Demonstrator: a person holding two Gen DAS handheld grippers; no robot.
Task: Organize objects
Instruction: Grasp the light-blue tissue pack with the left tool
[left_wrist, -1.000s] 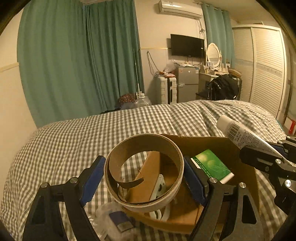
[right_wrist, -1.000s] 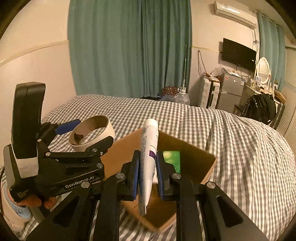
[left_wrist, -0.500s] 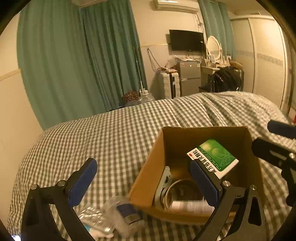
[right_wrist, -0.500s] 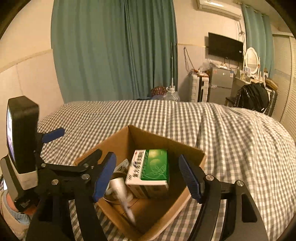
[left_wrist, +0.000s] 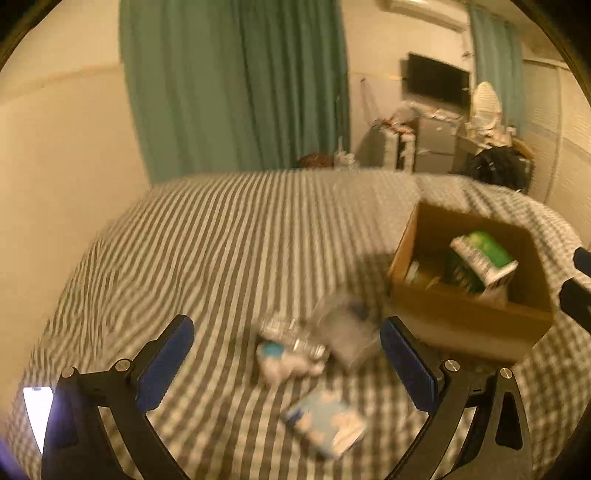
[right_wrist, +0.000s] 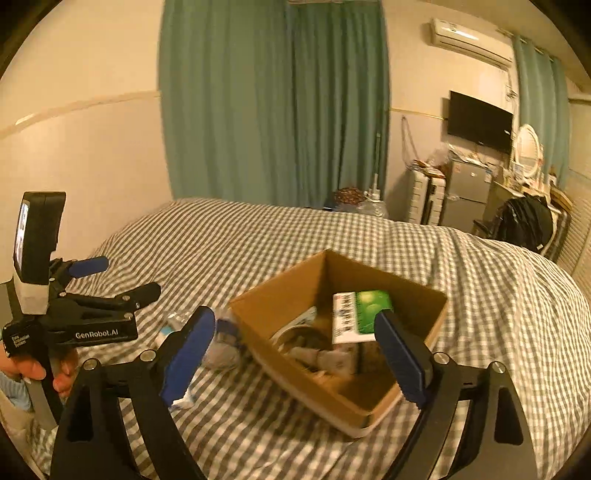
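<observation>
An open cardboard box (right_wrist: 280, 299) stands on the checked bed and holds a green and white packet (right_wrist: 360, 314), a tape roll (right_wrist: 295, 338) and a tube. In the left wrist view the box (left_wrist: 461, 317) is at the right. My left gripper (left_wrist: 284, 363) is open and empty, above blurred loose items: a clear plastic packet (left_wrist: 343, 332), a small white and blue item (left_wrist: 280, 356) and a pale blue packet (left_wrist: 325, 421). My right gripper (right_wrist: 295, 354) is open and empty over the box's near side. The left gripper also shows in the right wrist view (right_wrist: 110, 277).
The checked bedspread (right_wrist: 258, 243) covers the whole bed. Green curtains (right_wrist: 273, 103) hang behind it. A TV, small fridge, suitcase and chair with a black bag stand at the far right. A cream wall borders the bed on the left.
Both grippers opened and let the tape roll and the tube drop into the box. The left gripper has since swung left, over the loose items on the bed. The right gripper drew back slightly.
</observation>
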